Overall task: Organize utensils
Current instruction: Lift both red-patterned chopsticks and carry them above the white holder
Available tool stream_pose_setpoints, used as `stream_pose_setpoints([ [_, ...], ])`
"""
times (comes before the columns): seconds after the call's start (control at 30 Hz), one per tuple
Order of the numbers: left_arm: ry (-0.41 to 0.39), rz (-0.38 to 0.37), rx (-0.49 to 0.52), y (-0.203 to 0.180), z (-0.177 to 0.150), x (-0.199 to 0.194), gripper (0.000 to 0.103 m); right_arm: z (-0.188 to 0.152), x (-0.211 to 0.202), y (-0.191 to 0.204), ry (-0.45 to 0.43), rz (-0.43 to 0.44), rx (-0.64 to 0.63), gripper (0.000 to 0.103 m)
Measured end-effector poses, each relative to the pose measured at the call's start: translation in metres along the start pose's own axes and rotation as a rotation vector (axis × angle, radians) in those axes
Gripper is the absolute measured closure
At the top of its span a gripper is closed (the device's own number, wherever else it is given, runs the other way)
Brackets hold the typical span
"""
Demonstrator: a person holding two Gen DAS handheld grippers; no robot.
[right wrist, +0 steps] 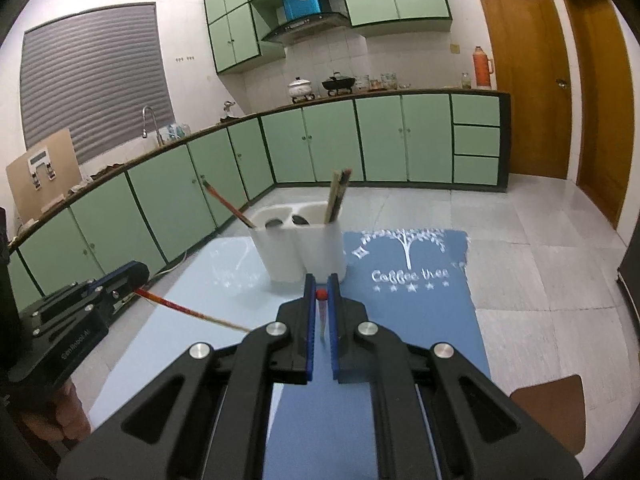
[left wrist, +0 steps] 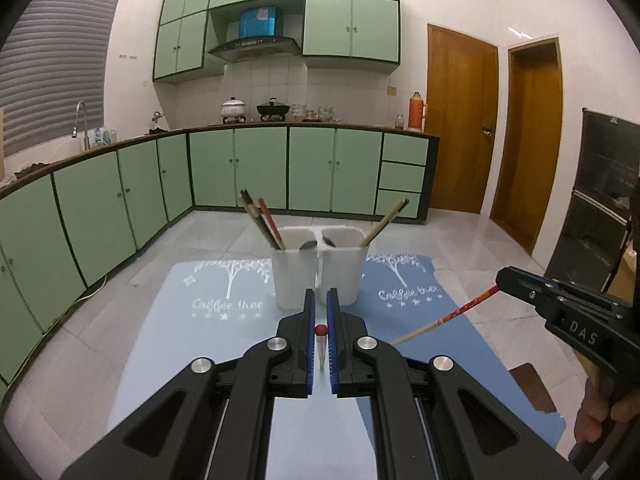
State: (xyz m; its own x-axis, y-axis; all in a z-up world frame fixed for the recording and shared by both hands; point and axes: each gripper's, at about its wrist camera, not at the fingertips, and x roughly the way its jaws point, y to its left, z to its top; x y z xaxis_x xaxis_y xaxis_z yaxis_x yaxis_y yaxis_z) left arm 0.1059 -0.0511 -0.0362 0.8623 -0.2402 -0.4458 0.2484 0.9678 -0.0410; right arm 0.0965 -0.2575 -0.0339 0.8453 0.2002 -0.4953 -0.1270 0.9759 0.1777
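holder [left wrist: 320, 276]: matt white plastic | chopstick [left wrist: 444, 318]: wood, red painted | mat [left wrist: 404, 300]: smooth blue | gripper pads [left wrist: 308, 320]: ribbed blue

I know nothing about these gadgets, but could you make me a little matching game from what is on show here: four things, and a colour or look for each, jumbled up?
Things:
1. utensil holder
2. table mat
3. thermos flask
4. chopstick gripped by the right gripper

Looks:
a. orange, standing on the counter near the door
b. white, two compartments
c. blue, with a white tree printed on it
d. red pattern near the fingers, pale wood toward the far end

Pairs: 1-b, 2-c, 3-a, 4-d
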Motion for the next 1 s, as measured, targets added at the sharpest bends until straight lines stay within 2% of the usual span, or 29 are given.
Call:
stream_pose_setpoints([
  [0.27, -0.005, -0.043, -0.008, 0.006, 0.02, 0.005, 0.098, 0.036, 0.013, 0.007, 0.012, 0.046, -0.016, 0.098],
  [0.57, -0.028, -0.068, 0.003, 0.008, 0.033, 0.004, 0.098, 0.06, 0.02, 0.02, -0.004, 0.068, -0.077, 0.098],
  [0.73, -0.041, -0.074, 0.01, 0.008, 0.041, 0.003, 0.098, 0.072, 0.02, 0.019, -0.009, 0.099, -0.066, 0.098],
  [1.0, -0.133, -0.073, 0.024, 0.011, 0.078, -0.009, 0.098, 0.119, 0.006, 0.014, -0.097, 0.117, -0.074, 0.098],
])
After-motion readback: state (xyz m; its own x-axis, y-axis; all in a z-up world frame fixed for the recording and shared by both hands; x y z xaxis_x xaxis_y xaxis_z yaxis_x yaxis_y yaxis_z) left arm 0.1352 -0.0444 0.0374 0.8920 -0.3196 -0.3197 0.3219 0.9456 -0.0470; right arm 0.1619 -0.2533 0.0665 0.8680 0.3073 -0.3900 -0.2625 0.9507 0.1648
